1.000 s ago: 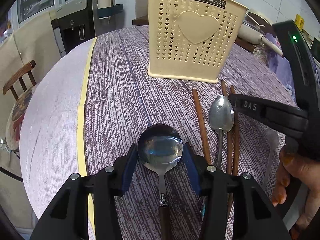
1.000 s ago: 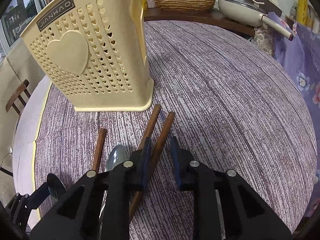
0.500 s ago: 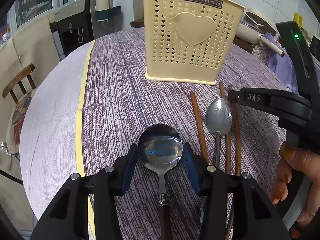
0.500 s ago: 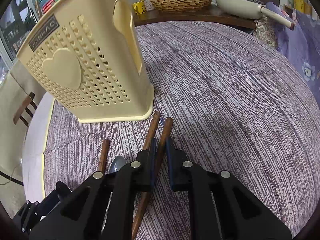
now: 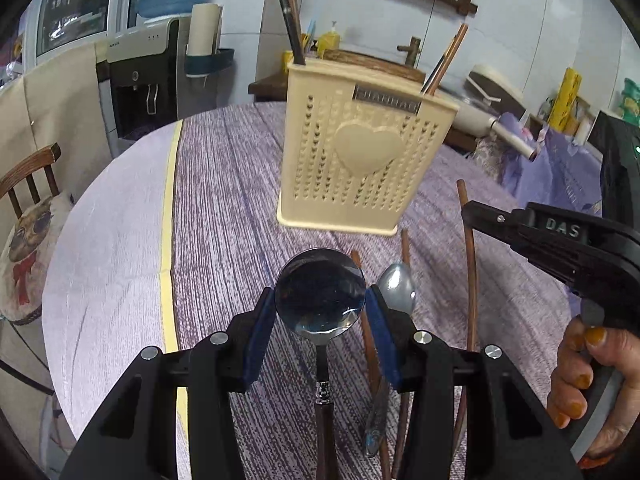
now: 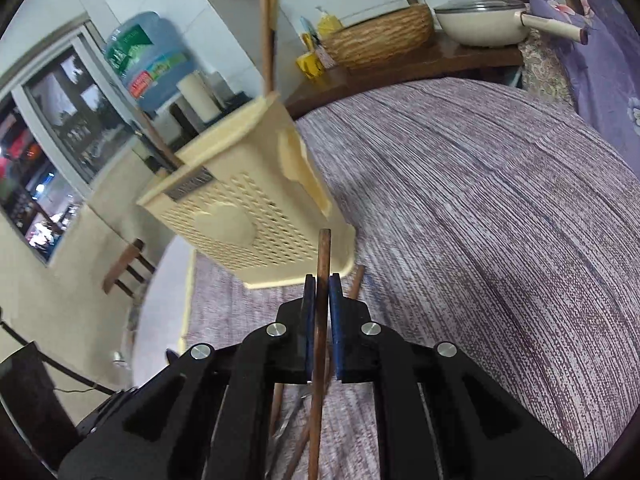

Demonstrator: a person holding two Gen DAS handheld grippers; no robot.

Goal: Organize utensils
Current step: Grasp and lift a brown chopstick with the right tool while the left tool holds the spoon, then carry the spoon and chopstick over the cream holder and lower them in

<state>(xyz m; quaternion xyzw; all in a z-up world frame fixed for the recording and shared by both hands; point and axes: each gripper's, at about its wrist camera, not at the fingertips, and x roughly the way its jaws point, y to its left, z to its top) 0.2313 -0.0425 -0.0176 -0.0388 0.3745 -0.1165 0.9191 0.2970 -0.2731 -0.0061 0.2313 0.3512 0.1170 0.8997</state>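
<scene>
- Steel round spoon (image 5: 319,295) with a wooden handle sits between the blue pads of the left tool (image 5: 320,320), bowl gripped on both sides.
- Right tool (image 6: 319,312) pressed onto one brown chopstick (image 6: 321,280), tip pointing up in front of the holder; lifted off the cloth in the left view (image 5: 470,264).
- Oval spoon (image 5: 397,292) and other chopsticks (image 5: 370,356) lie on the purple tabletop (image 5: 224,216) just right of the left tool.
- Cream utensil holder (image 5: 360,164) with heart cut-outs stands further back, upright, a few sticks poking from its top.
- Right hand (image 5: 588,376) grips the tool handle at the frame edge.
</scene>
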